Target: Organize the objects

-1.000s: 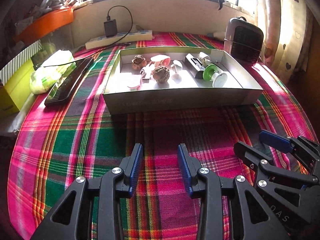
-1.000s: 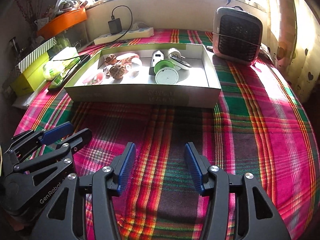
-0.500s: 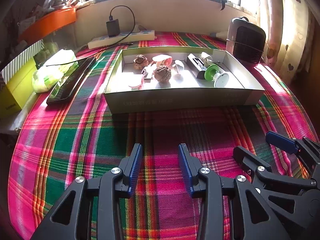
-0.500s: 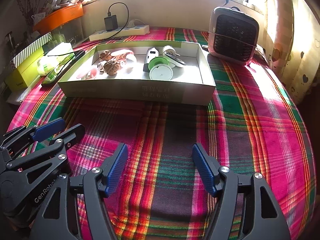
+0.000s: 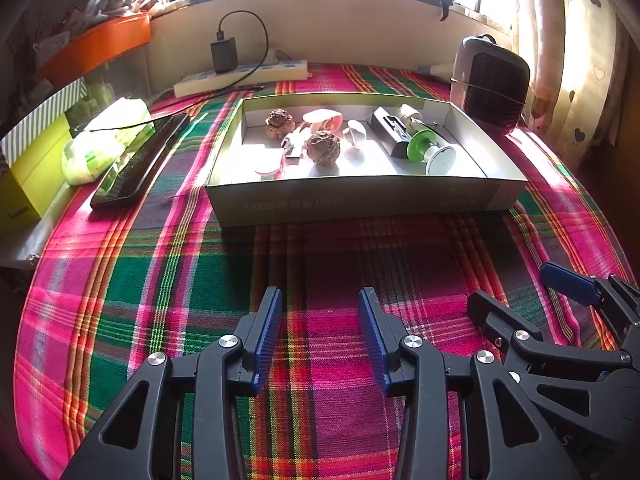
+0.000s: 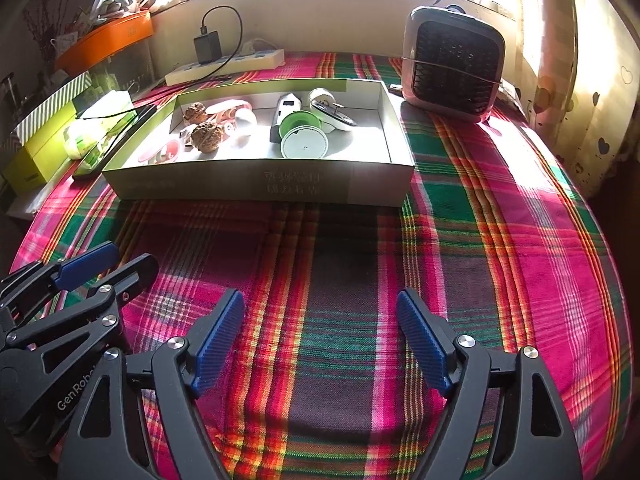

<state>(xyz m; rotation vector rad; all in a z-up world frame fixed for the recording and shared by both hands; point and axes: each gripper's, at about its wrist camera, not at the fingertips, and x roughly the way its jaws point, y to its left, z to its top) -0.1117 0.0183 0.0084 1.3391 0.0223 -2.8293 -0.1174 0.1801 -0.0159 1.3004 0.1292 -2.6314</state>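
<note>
The grille front of the grey boxy fan heater (image 6: 454, 62) is seen squarely only from the right wrist; the black flat phone (image 5: 140, 160) is shown fully only from the left wrist. The shallow grey cardboard box (image 6: 256, 188), holding the green-and-white reel (image 6: 304, 136) and two brown knobbly nuts (image 6: 207, 136), is set far on the plaid-clothed surface (image 6: 480, 240). The left tongs (image 5: 320, 332) are parted moderately, the right tongs (image 6: 320, 336) widely; nothing is gripped or touched.

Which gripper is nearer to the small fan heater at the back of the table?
The right gripper. The fan heater stands ahead to its right, beyond the box. The left gripper sits further left, beside it.
</note>
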